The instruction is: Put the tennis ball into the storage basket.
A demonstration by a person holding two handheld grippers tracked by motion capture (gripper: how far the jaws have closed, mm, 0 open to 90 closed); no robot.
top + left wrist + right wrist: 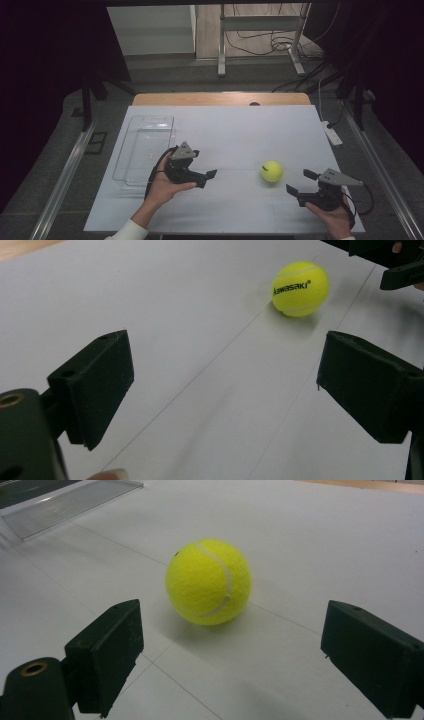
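The ball [271, 171] is lying free on the white sheet, right of centre in the high view, just left of the right gripper [301, 181], whose jaws are being held spread. The left gripper [207, 178], at centre left, is likewise being held spread. The ball could be nudged by one jaw and sent rolling if it is being approached off-centre. The clear tray [145, 131], at mid left, is being left empty.
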